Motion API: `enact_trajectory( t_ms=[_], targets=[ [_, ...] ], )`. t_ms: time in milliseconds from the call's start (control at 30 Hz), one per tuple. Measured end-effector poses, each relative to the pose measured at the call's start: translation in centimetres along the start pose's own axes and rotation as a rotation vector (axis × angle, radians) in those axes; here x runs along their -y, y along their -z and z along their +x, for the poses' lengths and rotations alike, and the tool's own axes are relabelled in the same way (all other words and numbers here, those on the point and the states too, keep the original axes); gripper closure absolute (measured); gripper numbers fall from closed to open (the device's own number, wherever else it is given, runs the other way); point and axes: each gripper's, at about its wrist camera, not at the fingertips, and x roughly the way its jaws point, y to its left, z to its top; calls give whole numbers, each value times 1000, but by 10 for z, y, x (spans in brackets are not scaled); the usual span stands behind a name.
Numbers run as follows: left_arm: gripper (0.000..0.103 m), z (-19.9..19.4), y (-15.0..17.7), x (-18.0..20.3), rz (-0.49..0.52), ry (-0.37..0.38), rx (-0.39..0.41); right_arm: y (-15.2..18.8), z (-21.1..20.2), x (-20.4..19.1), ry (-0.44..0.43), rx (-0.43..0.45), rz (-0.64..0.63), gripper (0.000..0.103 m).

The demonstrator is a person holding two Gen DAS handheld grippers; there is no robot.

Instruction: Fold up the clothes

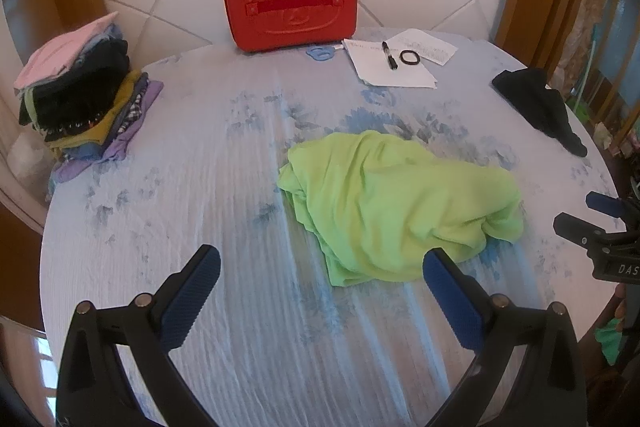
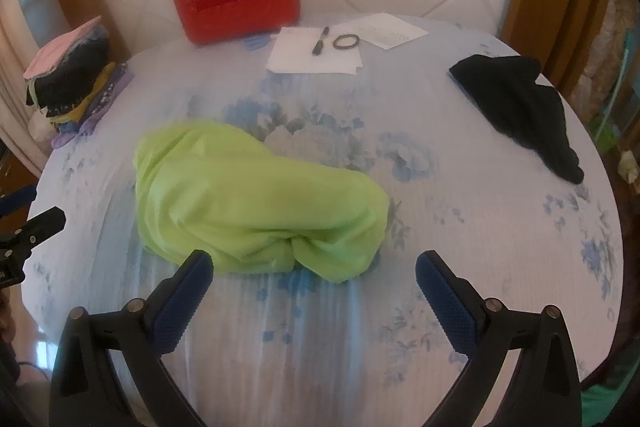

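Note:
A crumpled lime-green garment [image 1: 396, 203] lies in a heap on the round table covered with a blue floral cloth [image 1: 208, 163]; it also shows in the right wrist view [image 2: 248, 195]. My left gripper [image 1: 322, 263] is open and empty, just above the table, with the garment's near edge by its right finger. My right gripper [image 2: 314, 265] is open and empty, close in front of the garment's near edge. The right gripper's body [image 1: 600, 243] shows at the right edge of the left wrist view.
A stack of folded clothes [image 1: 80, 95] sits at the table's left edge. A red bear-embossed case [image 1: 290, 7] stands at the back. Papers [image 1: 394, 63] with a pen and a black ring lie beside it. A black garment [image 2: 520, 107] lies at the right edge.

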Motion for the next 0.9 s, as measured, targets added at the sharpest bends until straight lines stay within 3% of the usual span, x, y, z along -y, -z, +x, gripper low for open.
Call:
enact_trajectory(
  t_ms=[400,767,900],
  targets=[
    [0,44,-6,-17,-25,-22,-69,1,26,9,0,-71,25,0],
    [0,139,-49,-19,-17,23,-163,-13,77,22,-40,-162,74,0],
    [0,172,-49,-6,7,29,-211,-18,93,20,-67,-183,77,0]
  ],
)
